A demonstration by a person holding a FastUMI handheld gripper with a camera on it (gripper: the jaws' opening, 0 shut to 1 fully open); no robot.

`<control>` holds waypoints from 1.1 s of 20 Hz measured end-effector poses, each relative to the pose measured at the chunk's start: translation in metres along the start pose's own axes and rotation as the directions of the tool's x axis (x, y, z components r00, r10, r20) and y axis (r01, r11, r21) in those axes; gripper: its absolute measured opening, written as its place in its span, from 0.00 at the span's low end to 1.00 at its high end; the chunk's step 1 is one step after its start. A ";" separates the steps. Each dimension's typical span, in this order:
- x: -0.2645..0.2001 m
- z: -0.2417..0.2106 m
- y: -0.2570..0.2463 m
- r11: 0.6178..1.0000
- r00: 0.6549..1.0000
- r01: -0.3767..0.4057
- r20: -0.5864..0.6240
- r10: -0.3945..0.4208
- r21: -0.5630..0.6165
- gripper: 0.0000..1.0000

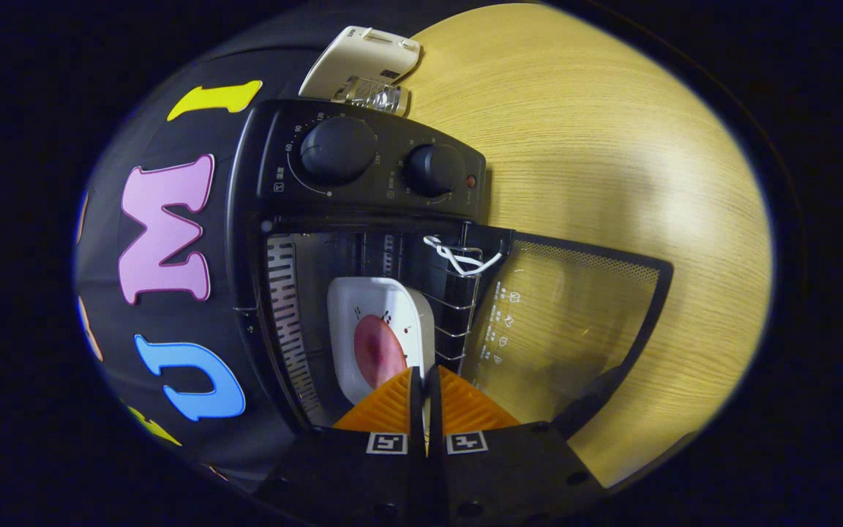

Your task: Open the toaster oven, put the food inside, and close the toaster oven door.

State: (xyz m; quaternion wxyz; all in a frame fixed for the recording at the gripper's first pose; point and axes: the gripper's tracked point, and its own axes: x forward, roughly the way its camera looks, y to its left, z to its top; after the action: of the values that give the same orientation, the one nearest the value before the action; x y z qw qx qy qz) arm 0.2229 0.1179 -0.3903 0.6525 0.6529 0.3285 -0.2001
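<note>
Inside open toaster oven (363,219), gripper (426,380) pinches plate (381,340) rim, plate lengthwise inward

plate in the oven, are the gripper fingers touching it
Touching. In the gripper view the fingers are nearly closed on the white plate's near rim, which runs into the slit between them, inside the open toaster oven.

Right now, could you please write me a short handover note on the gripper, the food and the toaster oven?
Gripper: fingers nearly together, gripping the near edge of the white plate.
Plate with the pink food: inside the toaster oven, on its wire rack.
Oven door: fully open, lying over the wooden table.
Done: door opened, food placed inside.
Left: release the plate, withdraw, close the door.
</note>
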 end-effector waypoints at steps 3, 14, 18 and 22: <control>0.019 -0.007 0.008 0.999 0.999 0.003 0.033 -0.005 0.040 0.05; 0.032 -0.018 0.015 0.997 0.998 0.036 0.058 -0.040 0.074 0.15; 0.011 -0.014 0.022 0.999 0.999 0.003 0.050 -0.005 0.033 0.34; -0.039 -0.030 0.025 0.995 0.999 -0.052 -0.016 0.051 -0.090 0.46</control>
State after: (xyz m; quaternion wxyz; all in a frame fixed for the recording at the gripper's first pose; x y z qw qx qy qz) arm 0.2070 0.1429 -0.3433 0.6839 0.6325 0.3246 -0.1639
